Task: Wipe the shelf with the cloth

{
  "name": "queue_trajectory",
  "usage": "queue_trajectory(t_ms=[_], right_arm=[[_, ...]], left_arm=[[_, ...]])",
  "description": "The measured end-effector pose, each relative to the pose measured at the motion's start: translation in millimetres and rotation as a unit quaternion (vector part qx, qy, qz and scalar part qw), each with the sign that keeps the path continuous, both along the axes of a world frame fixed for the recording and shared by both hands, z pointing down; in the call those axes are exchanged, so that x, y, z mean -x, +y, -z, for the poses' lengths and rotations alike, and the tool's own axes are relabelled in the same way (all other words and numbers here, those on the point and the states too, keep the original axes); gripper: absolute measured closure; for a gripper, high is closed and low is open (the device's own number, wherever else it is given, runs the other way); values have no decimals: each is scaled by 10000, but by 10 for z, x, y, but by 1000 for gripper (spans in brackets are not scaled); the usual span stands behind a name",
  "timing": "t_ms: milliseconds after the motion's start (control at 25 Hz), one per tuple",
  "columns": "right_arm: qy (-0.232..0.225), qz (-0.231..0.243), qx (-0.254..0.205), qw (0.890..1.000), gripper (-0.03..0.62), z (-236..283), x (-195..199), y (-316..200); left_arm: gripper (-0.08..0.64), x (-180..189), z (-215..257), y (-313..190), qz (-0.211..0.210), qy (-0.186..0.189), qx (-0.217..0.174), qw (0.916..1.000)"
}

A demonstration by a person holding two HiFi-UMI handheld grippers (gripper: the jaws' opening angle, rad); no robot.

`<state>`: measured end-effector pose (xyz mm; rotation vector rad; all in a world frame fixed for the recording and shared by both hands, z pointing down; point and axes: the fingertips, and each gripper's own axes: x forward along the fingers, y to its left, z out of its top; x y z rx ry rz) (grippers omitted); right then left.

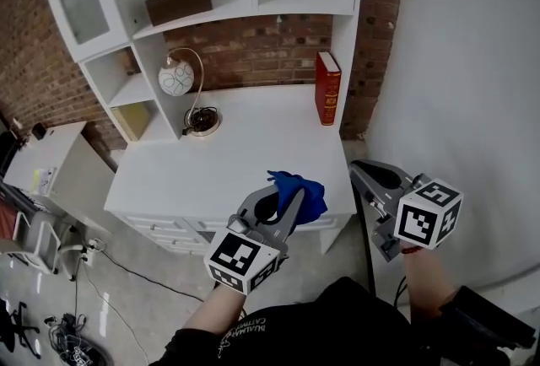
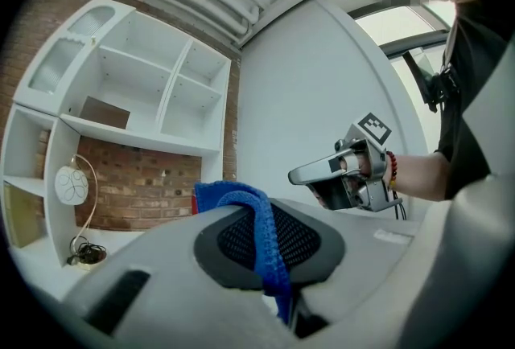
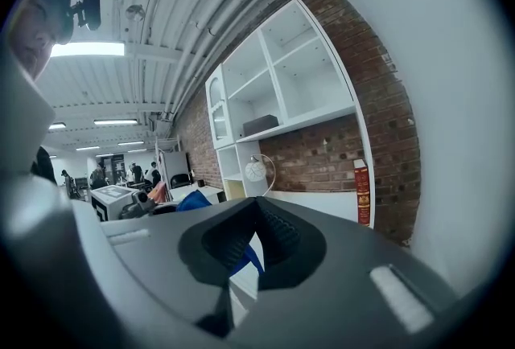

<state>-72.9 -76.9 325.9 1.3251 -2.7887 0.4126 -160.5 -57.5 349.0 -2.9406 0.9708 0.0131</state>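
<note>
The left gripper (image 1: 285, 192) has its jaws clamped on the blue cloth (image 1: 304, 196): a fold runs up between the pads and the bulk is bunched beyond the tips. The right gripper (image 1: 361, 170) has its jaws pressed together with nothing between them. Both hang at the front edge of the white desk-height shelf (image 1: 245, 149), well short of the red book (image 1: 327, 88) standing upright at the back. To wipe well, the bunched cloth probably needs pressing flat on the surface with the tips angled down, so that fabric rather than jaw meets the paint. The widest open run lies in front of the book and to its left. The lamp (image 1: 179, 78) stands well to the book's left, and an upright side panel (image 1: 346, 35) rises just beside its right, so strokes should stop short of all three.
</note>
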Motion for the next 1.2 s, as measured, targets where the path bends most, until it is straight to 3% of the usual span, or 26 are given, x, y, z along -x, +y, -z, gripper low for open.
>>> queue_trajectory(t_ms=[1200], right_arm=[[271,-7,-180,9995,584,-40,-28,-392]], left_arm=[[540,59,160,-273,234,76,-169,9996]])
